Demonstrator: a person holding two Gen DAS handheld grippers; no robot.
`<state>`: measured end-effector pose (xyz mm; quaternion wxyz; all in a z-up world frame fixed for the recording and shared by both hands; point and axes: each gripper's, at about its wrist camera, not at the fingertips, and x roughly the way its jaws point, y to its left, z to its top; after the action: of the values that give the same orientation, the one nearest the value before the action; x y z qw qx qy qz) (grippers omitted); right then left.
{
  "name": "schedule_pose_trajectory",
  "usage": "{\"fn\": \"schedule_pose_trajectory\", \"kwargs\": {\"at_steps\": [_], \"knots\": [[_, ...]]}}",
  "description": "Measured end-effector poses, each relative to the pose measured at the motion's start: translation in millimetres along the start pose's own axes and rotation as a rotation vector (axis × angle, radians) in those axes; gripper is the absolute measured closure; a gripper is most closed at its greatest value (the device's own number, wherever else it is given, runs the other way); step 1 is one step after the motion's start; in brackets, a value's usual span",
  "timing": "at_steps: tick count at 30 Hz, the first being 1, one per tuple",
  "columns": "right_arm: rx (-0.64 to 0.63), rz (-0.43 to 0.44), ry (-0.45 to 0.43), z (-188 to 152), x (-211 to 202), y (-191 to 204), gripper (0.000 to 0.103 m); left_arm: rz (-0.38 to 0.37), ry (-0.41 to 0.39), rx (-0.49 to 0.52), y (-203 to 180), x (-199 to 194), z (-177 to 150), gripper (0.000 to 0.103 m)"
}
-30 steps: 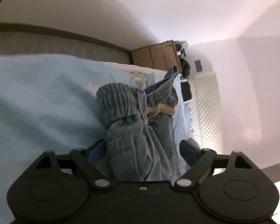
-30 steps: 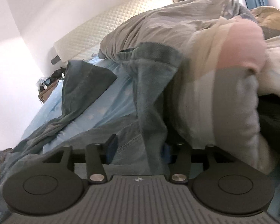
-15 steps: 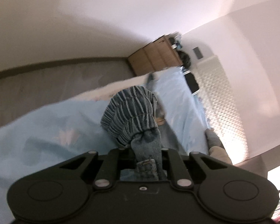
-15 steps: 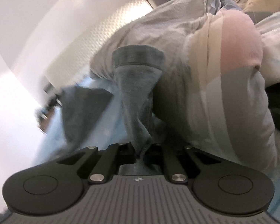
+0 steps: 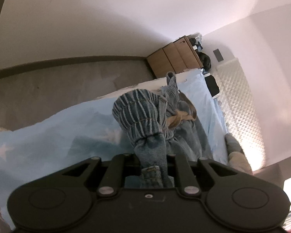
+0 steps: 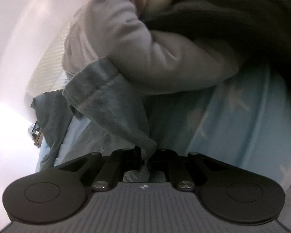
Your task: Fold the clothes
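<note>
A bed [image 5: 54, 136] covered with a pale blue sheet printed with white shapes fills the lower part of both views, with a grey floor [image 5: 58, 85] beyond its edge and a plain white wall behind. In the far corner stands a low wooden cabinet [image 5: 174, 59] with dark items piled beside it, and a white quilted headboard [image 5: 240, 104] runs along the wall on the right of the left wrist view.

The task's garment is a pair of light blue denim trousers [image 5: 145, 114] lying along the bed. Its gathered elastic waistband bulges up just ahead of the left gripper [image 5: 153, 167], and a tan drawstring [image 5: 177, 117] is knotted at the waist a little further on. The left gripper's jaws have just closed on the denim and then eased out slightly; they are clamped on a thick fold of it, a belt loop showing between them.

In the right wrist view the picture is blurred. The right gripper [image 6: 148, 156] has its jaws pressed together on a thin edge of the same denim, near a hemmed end [image 6: 91, 85] that rises up and to the left from the pinch. Just behind that fabric lies a heap of other clothes [image 6: 145, 44], mostly grey with a pinkish piece at the top and something dark on the right. The heap rests on the blue sheet, touching the raised denim.
</note>
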<state>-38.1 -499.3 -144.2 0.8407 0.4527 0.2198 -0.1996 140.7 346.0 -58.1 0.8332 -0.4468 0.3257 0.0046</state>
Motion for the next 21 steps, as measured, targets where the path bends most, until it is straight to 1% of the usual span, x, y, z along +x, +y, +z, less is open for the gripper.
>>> {"fn": "schedule_pose_trajectory", "kwargs": {"at_steps": [2,4,6,7,8,9,11,14,16,18,21], "knots": [[-0.061,-0.001,0.009,2.9,-2.7,7.2,0.096,0.024,-0.011,0.053,-7.7,-1.7,-1.8,0.083],[-0.133,-0.012,0.022,5.4,-5.9,15.6,0.093,0.081,-0.035,0.128,-20.5,-9.1,-6.2,0.074],[-0.220,-0.037,0.032,5.7,-9.9,25.0,0.084,0.128,-0.065,0.194,-32.3,-14.9,-10.5,0.057],[-0.274,-0.056,0.028,4.0,-14.0,30.2,0.081,0.138,-0.092,0.221,-37.9,-20.6,-13.8,0.052],[-0.316,-0.064,0.020,2.4,-17.7,34.0,0.075,0.141,-0.129,0.247,-43.5,-29.9,-18.3,0.042],[-0.355,-0.071,0.005,0.0,-22.9,36.4,0.068,0.142,-0.162,0.270,-48.5,-38.4,-23.2,0.036],[-0.425,-0.082,-0.040,-5.0,-35.0,41.1,0.059,0.146,-0.217,0.315,-59.0,-54.9,-33.7,0.034],[-0.507,-0.091,-0.130,-9.3,-51.5,47.6,0.059,0.150,-0.247,0.397,-80.2,-66.4,-50.3,0.034],[-0.536,-0.070,-0.179,-11.6,-60.1,52.5,0.059,0.148,-0.260,0.461,-97.9,-72.3,-65.1,0.033],[-0.561,-0.042,-0.217,-12.4,-67.4,59.1,0.059,0.140,-0.256,0.518,-118.1,-69.0,-81.2,0.032],[-0.582,0.017,-0.239,-9.2,-65.2,72.1,0.059,0.119,-0.228,0.613,-151.9,-55.3,-108.5,0.032]]}}
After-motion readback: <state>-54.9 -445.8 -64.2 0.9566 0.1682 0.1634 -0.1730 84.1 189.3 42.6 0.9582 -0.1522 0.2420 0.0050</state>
